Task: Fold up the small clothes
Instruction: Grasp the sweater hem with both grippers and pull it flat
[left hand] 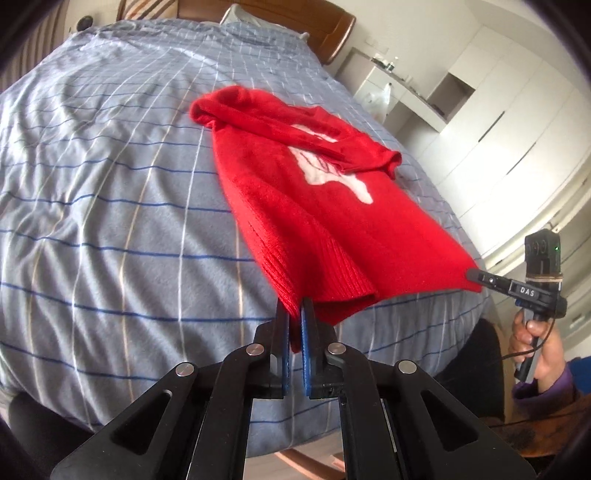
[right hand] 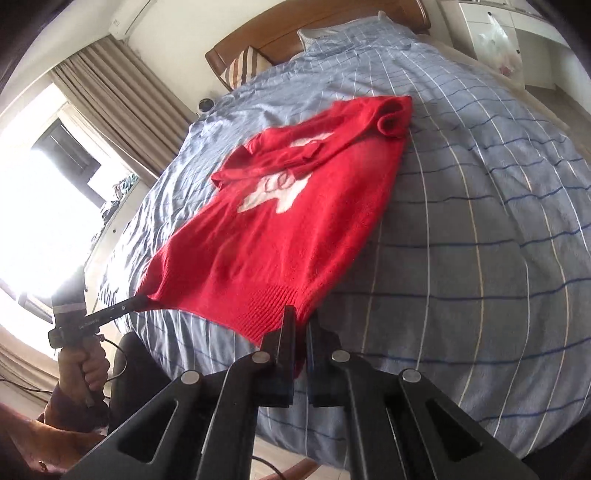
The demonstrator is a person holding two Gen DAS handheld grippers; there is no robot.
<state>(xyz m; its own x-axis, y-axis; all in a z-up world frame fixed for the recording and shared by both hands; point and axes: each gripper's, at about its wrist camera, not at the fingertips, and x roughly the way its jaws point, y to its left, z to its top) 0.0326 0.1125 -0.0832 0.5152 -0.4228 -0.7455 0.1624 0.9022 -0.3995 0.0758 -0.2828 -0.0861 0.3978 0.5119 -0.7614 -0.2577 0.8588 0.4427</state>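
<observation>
A small red knit sweater (left hand: 314,206) with a white motif lies on the bed, its sleeves folded across the chest; it also shows in the right wrist view (right hand: 273,236). My left gripper (left hand: 295,314) is shut on the ribbed hem's left corner. My right gripper (right hand: 300,317) is shut on the hem's right corner. In the left wrist view the right gripper (left hand: 474,275) shows at the far hem corner. In the right wrist view the left gripper (right hand: 136,303) shows at the other corner. The hem is lifted slightly and stretched between them.
The bed has a blue-grey checked cover (left hand: 110,184) and a wooden headboard (left hand: 332,33). White cupboards and a shelf (left hand: 480,110) stand to the right of the bed. A window with beige curtains (right hand: 110,96) is to the left. A striped pillow (right hand: 243,62) lies by the headboard.
</observation>
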